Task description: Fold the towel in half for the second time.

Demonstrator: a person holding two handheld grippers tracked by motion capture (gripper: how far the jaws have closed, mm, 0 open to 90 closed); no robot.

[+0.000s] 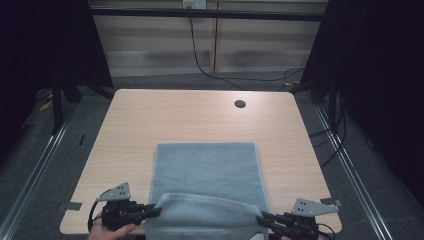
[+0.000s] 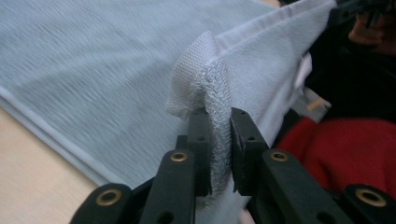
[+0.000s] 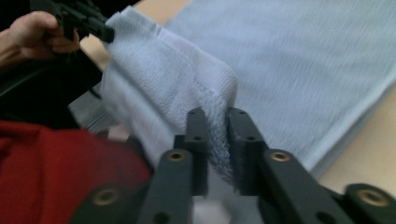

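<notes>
Towel [image 1: 205, 170]: a grey-blue towel lies flat on the near half of the worktop [image 1: 150, 120], its near edge lifted clear and arched toward the far side. The left claw [image 1: 156, 211] is closed on the near-left corner; its own view shows terry fabric pinched between both jaws [image 2: 217, 121]. The right claw [image 1: 262, 217] is closed on the near-right corner in the same manner [image 3: 217, 135]. Gripping both corners keeps the raised edge taut and level, which probably prepares a fold of the near half over the far half.
</notes>
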